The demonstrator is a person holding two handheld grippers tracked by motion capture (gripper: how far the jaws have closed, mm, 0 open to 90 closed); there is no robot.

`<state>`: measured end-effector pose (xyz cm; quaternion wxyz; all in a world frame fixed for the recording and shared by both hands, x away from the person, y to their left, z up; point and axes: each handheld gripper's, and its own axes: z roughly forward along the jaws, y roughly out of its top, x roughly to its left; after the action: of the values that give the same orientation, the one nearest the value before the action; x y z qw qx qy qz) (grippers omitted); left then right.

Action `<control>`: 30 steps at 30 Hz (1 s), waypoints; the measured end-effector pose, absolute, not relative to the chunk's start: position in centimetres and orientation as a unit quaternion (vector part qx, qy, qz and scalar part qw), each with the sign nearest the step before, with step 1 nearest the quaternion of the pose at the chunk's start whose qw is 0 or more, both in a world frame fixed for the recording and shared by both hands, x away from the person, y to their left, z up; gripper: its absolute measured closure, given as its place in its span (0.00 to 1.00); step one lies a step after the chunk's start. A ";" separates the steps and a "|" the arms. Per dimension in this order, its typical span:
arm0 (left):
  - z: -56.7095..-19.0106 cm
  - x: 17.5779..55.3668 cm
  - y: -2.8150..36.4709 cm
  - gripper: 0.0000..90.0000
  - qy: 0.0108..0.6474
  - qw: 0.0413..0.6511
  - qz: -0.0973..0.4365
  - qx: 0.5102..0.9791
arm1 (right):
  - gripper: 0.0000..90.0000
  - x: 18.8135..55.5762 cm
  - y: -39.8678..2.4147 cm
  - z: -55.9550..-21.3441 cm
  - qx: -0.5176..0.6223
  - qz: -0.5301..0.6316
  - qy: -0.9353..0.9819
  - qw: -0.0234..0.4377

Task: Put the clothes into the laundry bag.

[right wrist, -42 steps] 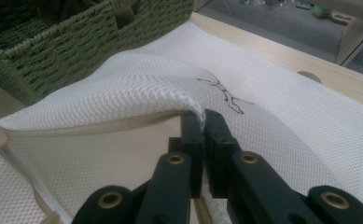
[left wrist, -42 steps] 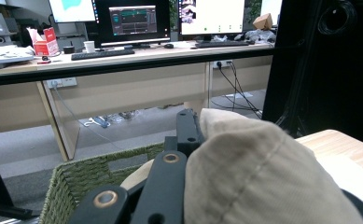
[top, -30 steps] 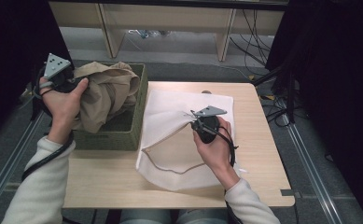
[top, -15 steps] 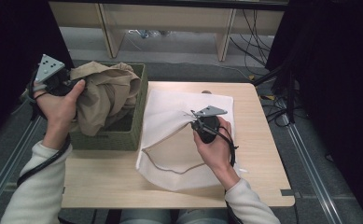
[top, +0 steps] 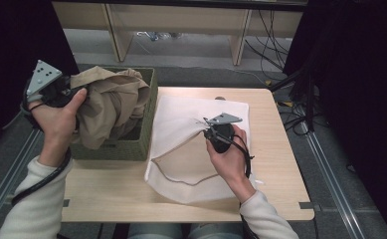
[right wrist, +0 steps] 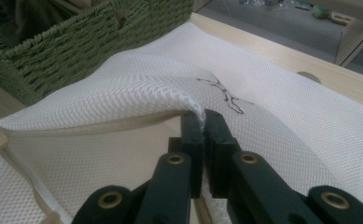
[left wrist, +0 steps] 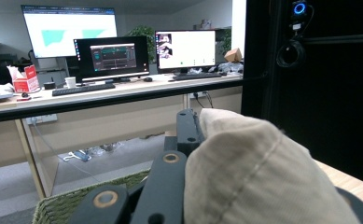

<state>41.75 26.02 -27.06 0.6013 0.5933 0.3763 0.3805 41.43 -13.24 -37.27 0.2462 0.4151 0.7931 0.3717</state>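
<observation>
- The left gripper (top: 66, 92) is held up at the left of the high view, beside the green woven basket (top: 131, 147), with its jaws clamped on a beige garment (top: 109, 107).
- In the left gripper view, a fold of the beige garment (left wrist: 258, 172) is seen pinched between the black jaws, and the basket rim (left wrist: 72, 205) is seen below them.
- Part of the garment is lifted above the basket, while the rest is draped into it and over its near wall.
- The right gripper (top: 212, 130) is held over the white mesh bag (top: 191, 112), which is spread on the wooden desk (top: 275, 164) just right of the basket.
- Its jaws are closed on the upper edge of the bag's opening; in the right gripper view, the mesh hem (right wrist: 188, 105) is seen caught between the jaw tips.
- The upper layer of the bag is raised by that grip, so the mouth is held agape toward the basket, and the lower layer is left flat on the desk.
</observation>
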 end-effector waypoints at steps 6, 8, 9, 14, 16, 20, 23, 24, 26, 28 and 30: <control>-26.5 40.7 26.2 0.96 0.370 0.612 0.379 0.587 | 0.98 41.5 -13.3 -37.3 0.408 0.372 0.795 0.252; -26.3 40.3 26.2 0.96 0.365 0.613 0.382 0.587 | 0.98 41.5 -13.3 -37.3 0.411 0.371 0.795 0.247; -26.2 40.2 26.1 0.96 0.363 0.615 0.383 0.586 | 0.98 41.5 -13.2 -37.3 0.414 0.371 0.794 0.246; -25.7 39.3 26.0 0.96 0.346 0.616 0.393 0.589 | 0.98 41.5 -13.3 -37.3 0.409 0.370 0.796 0.250; -25.5 39.0 25.9 0.96 0.342 0.616 0.396 0.589 | 0.98 41.5 -13.3 -37.3 0.410 0.373 0.794 0.250; -25.0 38.3 25.8 0.96 0.328 0.617 0.402 0.591 | 0.98 41.6 -13.3 -37.3 0.407 0.375 0.794 0.252; -24.6 37.7 25.5 0.96 0.336 0.627 0.393 0.582 | 0.98 41.5 -13.3 -37.3 0.410 0.373 0.794 0.250; -24.4 37.6 25.6 0.96 0.330 0.626 0.399 0.584 | 0.98 41.5 -13.3 -37.3 0.409 0.372 0.795 0.249; -24.1 37.3 25.6 0.96 0.325 0.628 0.401 0.582 | 0.98 41.5 -13.3 -37.3 0.410 0.373 0.794 0.250; -23.9 37.1 25.6 0.96 0.317 0.627 0.407 0.584 | 0.98 41.3 -13.1 -37.2 0.424 0.373 0.790 0.239; -23.8 37.1 25.6 0.96 0.316 0.628 0.405 0.584 | 0.98 41.3 -13.1 -37.3 0.421 0.371 0.793 0.238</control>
<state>37.07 25.60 -23.84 0.6284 0.5841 0.3158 0.4053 41.31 -13.09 -37.28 0.2376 0.4215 0.7926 0.3710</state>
